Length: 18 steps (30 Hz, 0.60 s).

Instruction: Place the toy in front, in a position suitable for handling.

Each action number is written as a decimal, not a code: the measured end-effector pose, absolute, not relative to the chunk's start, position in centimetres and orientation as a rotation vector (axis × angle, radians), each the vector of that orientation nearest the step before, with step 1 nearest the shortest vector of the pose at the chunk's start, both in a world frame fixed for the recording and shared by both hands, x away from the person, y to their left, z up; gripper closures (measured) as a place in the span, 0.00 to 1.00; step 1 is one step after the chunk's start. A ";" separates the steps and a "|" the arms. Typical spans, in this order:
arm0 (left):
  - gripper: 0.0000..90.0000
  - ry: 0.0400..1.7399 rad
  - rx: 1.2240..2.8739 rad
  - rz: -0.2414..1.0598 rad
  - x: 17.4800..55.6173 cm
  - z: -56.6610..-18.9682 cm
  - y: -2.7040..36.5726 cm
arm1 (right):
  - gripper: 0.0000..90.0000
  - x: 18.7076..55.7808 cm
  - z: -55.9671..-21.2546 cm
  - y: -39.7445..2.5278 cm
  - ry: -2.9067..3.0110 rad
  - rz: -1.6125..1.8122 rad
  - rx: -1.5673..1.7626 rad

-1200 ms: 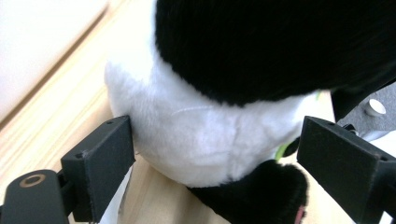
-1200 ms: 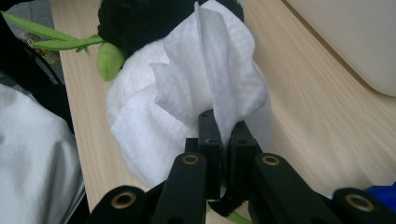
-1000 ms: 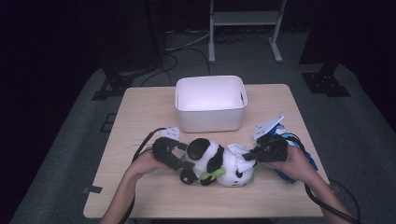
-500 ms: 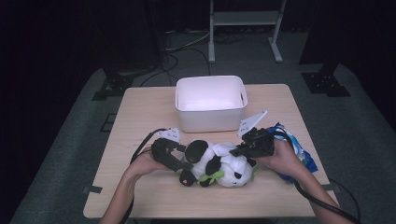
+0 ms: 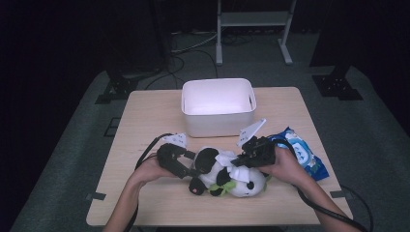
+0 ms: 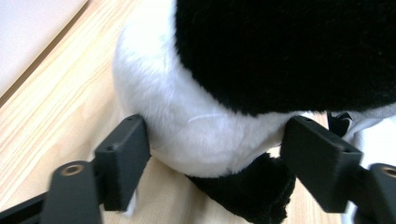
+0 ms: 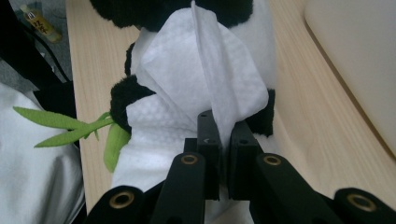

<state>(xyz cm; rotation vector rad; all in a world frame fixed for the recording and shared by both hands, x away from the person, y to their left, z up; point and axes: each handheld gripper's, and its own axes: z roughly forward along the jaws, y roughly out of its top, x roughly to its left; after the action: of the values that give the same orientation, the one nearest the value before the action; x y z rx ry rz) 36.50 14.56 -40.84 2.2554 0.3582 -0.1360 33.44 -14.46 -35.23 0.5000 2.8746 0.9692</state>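
Observation:
A black and white panda plush [image 5: 241, 182] lies on its side near the table's front edge, with a green leaf [image 7: 70, 128] at its front. My left gripper [image 5: 190, 169] grips its white body [image 6: 210, 116], one jaw pressed into the fur on each side. From the right, my right gripper [image 5: 240, 162] is shut on a white wet wipe [image 7: 187, 70]. The wipe [image 5: 225, 158] lies spread over the panda's upper side, between its black limbs [image 7: 126, 93].
A white bin [image 5: 217, 123] stands just behind the panda at the table's middle; its wall [image 7: 355, 56] runs close to my right gripper. A blue wipe pack [image 5: 302, 152] lies at the right, by the person's right hand. Bare wood [image 5: 145, 121] extends to the left.
My right gripper has moved left from near the blue pack onto the panda, bringing the wipe with it. The left gripper has kept its hold on the panda.

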 end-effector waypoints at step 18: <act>0.02 0.338 2.176 -0.269 37.8 -44.5 13.5 | 0.95 33.8 -35.5 -14.0 2.893 0.956 0.491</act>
<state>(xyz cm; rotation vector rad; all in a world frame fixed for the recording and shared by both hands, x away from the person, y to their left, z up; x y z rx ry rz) 37.84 13.49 -44.47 2.1758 0.3381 -0.2690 33.76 -14.00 -35.49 0.4907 2.8935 0.9562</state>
